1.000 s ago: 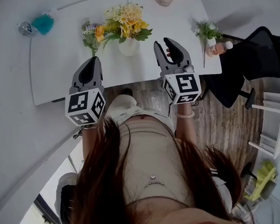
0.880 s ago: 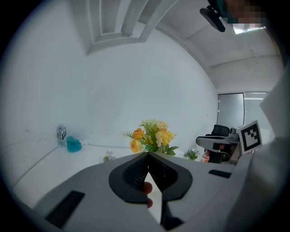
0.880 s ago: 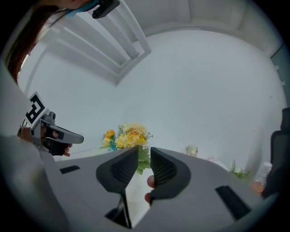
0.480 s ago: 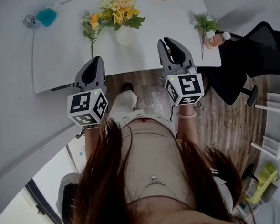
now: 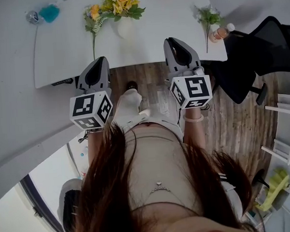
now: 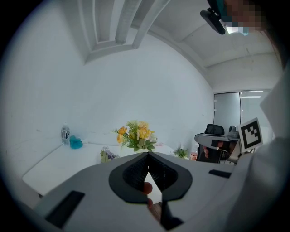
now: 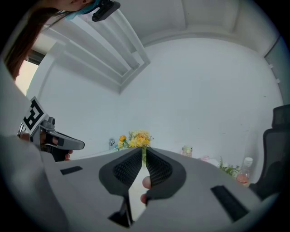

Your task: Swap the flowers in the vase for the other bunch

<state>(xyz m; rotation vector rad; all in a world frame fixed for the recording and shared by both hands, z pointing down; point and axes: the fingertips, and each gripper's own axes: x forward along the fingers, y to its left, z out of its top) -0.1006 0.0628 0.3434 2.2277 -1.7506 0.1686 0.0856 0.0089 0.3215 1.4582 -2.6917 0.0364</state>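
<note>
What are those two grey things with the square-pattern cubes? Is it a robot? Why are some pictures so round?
No robot: a person holds a grabbing tool in each hand, the left gripper and the right gripper. The cubes are part of them. One picture comes from the head camera, looking down; the two round ones come from wide-angle cameras riding on the tools. Ahead stands a white table with a vase of yellow flowers, a loose bunch beside it and a green sprig farther right. Neither tool holds anything: the left is shut, the right slightly open.
</note>
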